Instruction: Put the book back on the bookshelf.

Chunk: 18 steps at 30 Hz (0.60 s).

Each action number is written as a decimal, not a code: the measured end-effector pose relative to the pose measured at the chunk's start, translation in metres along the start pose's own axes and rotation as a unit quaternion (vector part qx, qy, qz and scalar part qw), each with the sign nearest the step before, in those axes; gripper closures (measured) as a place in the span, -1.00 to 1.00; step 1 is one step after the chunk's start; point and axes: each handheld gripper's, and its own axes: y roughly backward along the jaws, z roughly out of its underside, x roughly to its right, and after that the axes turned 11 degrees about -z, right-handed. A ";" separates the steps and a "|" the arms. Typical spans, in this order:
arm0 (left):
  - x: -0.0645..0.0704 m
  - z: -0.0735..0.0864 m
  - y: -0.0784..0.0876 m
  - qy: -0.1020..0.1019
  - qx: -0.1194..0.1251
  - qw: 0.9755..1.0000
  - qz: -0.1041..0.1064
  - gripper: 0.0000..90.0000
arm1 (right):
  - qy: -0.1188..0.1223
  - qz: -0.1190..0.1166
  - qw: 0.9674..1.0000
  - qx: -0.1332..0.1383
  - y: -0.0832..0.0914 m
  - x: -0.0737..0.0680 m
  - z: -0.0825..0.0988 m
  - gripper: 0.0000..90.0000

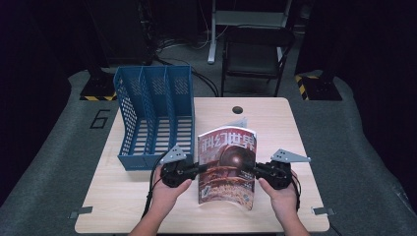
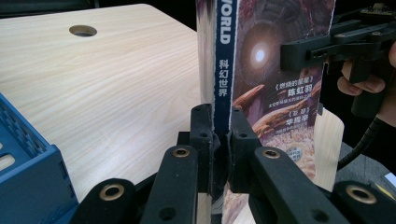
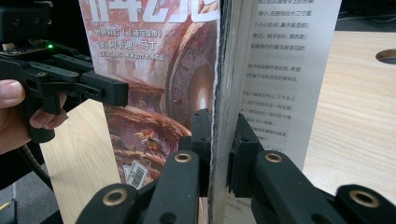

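A magazine (image 1: pixel 227 167) with a red-brown science-fiction cover stands upright on its lower edge near the table's front, held from both sides. My left gripper (image 1: pixel 198 168) is shut on its spine edge (image 2: pixel 222 84); its jaws press on the blue spine from both sides. My right gripper (image 1: pixel 252 170) is shut on the open page edge (image 3: pixel 224 116), with the cover on one side and a text page (image 3: pixel 280 84) on the other. In the left gripper view the right gripper (image 2: pixel 322 49) clamps the far edge. The left gripper (image 3: pixel 79 86) does likewise in the right gripper view.
A blue three-slot file rack (image 1: pixel 155 115) stands on the wooden table (image 1: pixel 275 123) at the left, just behind my left hand; its corner (image 2: pixel 28 172) lies close to the left gripper. A cable hole (image 1: pixel 238 109) sits at the table's back. A chair (image 1: pixel 255 54) stands beyond the table.
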 end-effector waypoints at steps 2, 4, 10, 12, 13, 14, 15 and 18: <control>0.000 0.000 0.001 -0.011 0.001 1.000 -0.004 0.86 | 0.004 0.004 1.000 -0.002 0.000 -0.001 0.000 0.86; 0.001 0.000 0.001 -0.016 0.001 1.000 -0.007 0.86 | 0.011 0.004 1.000 -0.001 0.000 -0.001 0.000 0.86; 0.003 0.004 0.002 -0.015 0.002 1.000 -0.007 0.86 | 0.027 0.010 1.000 -0.006 0.001 -0.004 0.002 0.86; 0.006 0.007 0.002 -0.018 0.003 1.000 -0.011 0.85 | 0.033 0.011 0.999 -0.005 0.002 -0.005 0.004 0.86; 0.006 0.008 0.001 -0.019 0.002 1.000 -0.011 0.85 | 0.033 0.011 0.999 -0.007 0.002 -0.005 0.005 0.85; 0.006 0.009 0.001 -0.019 0.005 1.000 -0.012 0.85 | 0.039 0.011 0.999 -0.008 0.002 -0.005 0.006 0.85; 0.004 0.009 0.002 -0.022 0.005 1.000 -0.009 0.86 | 0.044 0.011 0.999 -0.008 0.002 -0.005 0.007 0.85; 0.006 0.010 0.003 -0.023 0.006 1.000 -0.006 0.86 | 0.040 0.008 0.999 -0.005 0.004 -0.005 0.009 0.85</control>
